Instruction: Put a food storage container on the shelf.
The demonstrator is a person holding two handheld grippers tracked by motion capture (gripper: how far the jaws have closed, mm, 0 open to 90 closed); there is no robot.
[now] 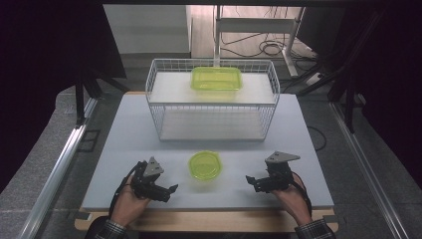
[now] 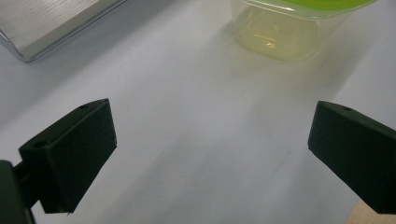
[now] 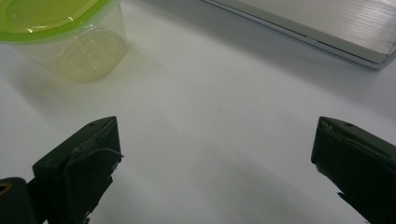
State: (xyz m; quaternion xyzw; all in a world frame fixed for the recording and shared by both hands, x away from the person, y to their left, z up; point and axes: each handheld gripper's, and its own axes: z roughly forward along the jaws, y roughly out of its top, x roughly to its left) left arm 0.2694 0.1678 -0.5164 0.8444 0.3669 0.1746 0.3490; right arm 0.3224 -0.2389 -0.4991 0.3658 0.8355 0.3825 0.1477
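White table: round tub midway between left gripper and right gripper; both spread wide, empty, equally near.

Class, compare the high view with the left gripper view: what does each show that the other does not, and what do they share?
High view alone: the wire basket with a rectangular green-lidded container on its upper shelf, both hands, and the right claw facing the middle of the table. Left gripper view alone: a close look along the left claw, its jaws wide apart with bare table between them, and a metal rail. Shared: the white table and the small green-lidded tub, untouched, ahead of the left claw.
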